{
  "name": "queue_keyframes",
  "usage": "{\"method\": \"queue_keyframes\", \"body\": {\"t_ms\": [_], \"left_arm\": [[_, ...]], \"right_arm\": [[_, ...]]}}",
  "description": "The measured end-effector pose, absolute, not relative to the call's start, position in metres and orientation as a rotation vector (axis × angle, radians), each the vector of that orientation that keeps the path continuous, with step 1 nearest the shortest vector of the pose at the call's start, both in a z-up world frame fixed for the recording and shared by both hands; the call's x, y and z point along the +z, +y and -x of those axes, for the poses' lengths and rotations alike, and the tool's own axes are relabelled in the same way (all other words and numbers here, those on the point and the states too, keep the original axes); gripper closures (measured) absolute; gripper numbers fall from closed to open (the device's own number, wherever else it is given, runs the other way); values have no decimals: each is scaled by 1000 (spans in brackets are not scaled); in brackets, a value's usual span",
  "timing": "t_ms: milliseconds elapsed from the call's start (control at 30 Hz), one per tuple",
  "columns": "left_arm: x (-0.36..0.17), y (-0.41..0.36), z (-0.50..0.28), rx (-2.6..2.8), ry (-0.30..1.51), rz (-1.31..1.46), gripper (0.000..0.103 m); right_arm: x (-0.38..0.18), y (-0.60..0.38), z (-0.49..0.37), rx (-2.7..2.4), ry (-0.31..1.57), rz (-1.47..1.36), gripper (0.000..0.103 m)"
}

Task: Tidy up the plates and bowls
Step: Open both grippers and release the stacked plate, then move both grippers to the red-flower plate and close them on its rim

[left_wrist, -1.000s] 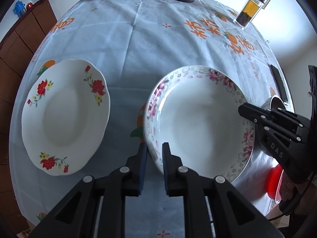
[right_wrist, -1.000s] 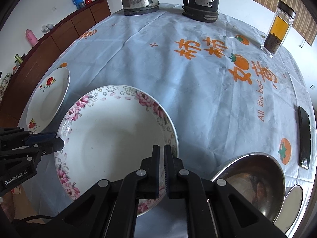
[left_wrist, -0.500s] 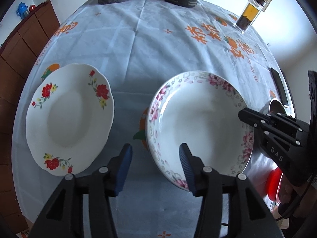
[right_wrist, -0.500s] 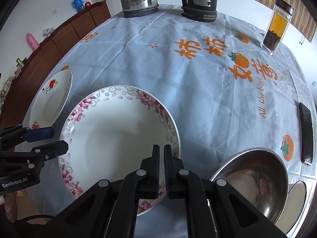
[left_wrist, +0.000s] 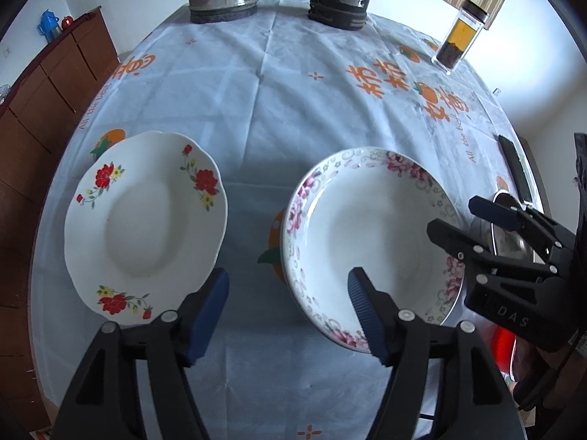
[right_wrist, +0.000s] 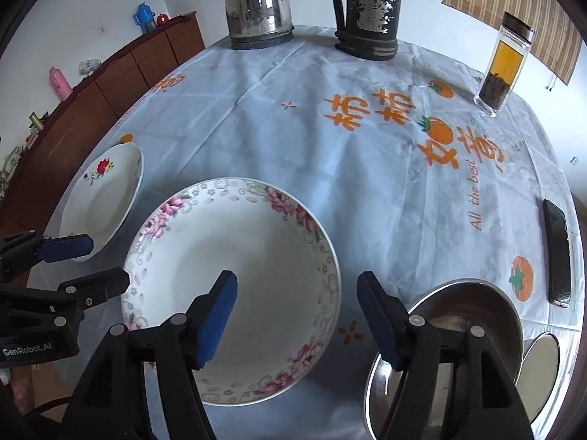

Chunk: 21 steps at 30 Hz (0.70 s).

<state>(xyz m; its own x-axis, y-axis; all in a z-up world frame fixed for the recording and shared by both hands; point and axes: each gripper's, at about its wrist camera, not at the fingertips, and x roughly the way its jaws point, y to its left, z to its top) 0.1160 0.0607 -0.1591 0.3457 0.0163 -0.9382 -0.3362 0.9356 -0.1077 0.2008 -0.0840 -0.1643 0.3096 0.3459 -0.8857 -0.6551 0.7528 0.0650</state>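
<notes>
A pink-flowered deep plate (left_wrist: 370,234) lies on the tablecloth; it also shows in the right wrist view (right_wrist: 234,275). A red-flowered plate (left_wrist: 143,220) lies to its left, seen too in the right wrist view (right_wrist: 102,201). A steel bowl (right_wrist: 447,348) sits right of the pink plate, with a small white dish (right_wrist: 541,363) beyond it. My left gripper (left_wrist: 288,304) is open and empty, above the gap between the two plates. My right gripper (right_wrist: 297,308) is open and empty over the pink plate's near right rim.
A steel kettle (right_wrist: 258,3), a black thermos (right_wrist: 367,11) and a tea bottle (right_wrist: 504,62) stand at the far side. A phone (right_wrist: 557,253) lies at the right edge. A wooden sideboard (right_wrist: 91,110) runs along the left. A red object (left_wrist: 504,348) sits low right.
Both grippers opened: the left let go of the pink plate's rim first, then the right. Both drew back and up a little; the plate rests on the table.
</notes>
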Motion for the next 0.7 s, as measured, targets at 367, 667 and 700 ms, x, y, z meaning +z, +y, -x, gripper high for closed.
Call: {"method": "queue_keyframes", "body": {"t_ms": [367,667,700], "left_arm": [[-149,87,-95,308,1160,320,33],[-151,139,-68,449,1132,383,33],[-153,147,-65,470,1133,400,33]], "right_arm": [[-158,-63,-189,723,1049,351,33],[-150,-32,-179,781,1033,376,53],[-149,-28,-178,788,1030,377,53]]}}
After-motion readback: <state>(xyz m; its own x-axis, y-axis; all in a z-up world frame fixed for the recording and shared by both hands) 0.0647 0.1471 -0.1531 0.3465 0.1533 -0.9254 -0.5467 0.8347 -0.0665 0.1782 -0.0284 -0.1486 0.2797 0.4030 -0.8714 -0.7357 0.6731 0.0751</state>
